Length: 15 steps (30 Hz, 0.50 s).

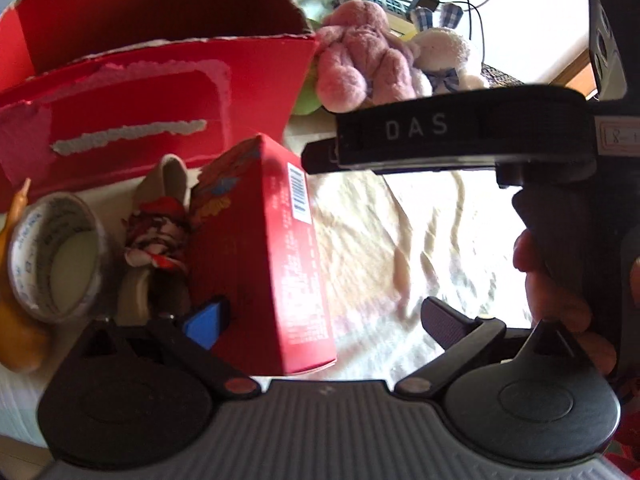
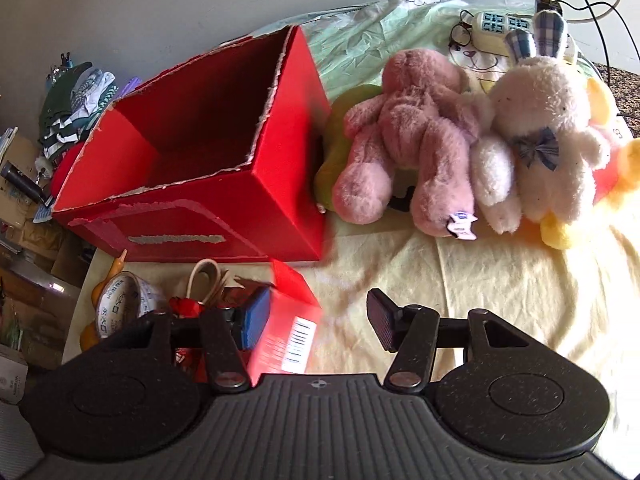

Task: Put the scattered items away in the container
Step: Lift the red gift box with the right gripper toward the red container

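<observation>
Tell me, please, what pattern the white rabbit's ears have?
Blue-and-white check on the white rabbit's ears, clearest from the right wrist.

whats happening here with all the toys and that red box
A person with a handheld claw in each hand is tidying items into the open red cardboard box, which looks empty. Both claws are open and hold nothing. The left claw is closing in on a small red carton beside a tape roll; the right claw is near the same carton. The pink plush and white bunny lie beside the box.
</observation>
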Tool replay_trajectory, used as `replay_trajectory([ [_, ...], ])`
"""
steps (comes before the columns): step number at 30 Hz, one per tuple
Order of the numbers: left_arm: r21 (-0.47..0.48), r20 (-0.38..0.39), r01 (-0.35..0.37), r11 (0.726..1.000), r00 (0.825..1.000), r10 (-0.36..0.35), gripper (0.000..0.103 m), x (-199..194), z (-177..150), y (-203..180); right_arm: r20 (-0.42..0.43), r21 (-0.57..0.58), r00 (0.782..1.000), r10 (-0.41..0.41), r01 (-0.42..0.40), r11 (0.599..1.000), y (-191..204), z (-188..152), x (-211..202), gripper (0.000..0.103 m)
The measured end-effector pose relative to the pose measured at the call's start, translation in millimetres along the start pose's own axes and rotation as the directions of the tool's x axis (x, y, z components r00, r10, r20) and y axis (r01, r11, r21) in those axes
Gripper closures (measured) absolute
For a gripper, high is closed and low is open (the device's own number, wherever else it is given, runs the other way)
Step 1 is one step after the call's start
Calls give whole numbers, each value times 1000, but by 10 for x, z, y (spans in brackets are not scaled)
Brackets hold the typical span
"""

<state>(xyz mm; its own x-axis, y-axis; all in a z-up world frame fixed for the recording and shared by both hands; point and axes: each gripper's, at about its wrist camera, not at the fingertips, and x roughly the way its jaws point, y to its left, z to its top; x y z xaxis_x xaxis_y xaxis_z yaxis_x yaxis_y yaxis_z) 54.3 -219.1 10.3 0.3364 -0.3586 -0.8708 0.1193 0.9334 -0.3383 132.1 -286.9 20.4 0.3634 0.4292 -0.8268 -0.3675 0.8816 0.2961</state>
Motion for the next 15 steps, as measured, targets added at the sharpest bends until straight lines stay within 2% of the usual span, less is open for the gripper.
replay_trajectory([
  [6, 56, -15, 1, 998, 1000, 0, 2, 170, 75, -162, -16, 32, 999, -39, 39, 999, -271, -22, -6, 46],
  [11, 76, -21, -134, 988, 990, 136, 2, 154, 92, -42, -67, 39, 998, -20, 23, 999, -329, -121, 59, 46],
  [15, 74, -87, -96, 993, 991, 103, 2, 156, -8, 47, -103, 30, 995, 2, 1, 1000, -262, -151, 122, 44],
])
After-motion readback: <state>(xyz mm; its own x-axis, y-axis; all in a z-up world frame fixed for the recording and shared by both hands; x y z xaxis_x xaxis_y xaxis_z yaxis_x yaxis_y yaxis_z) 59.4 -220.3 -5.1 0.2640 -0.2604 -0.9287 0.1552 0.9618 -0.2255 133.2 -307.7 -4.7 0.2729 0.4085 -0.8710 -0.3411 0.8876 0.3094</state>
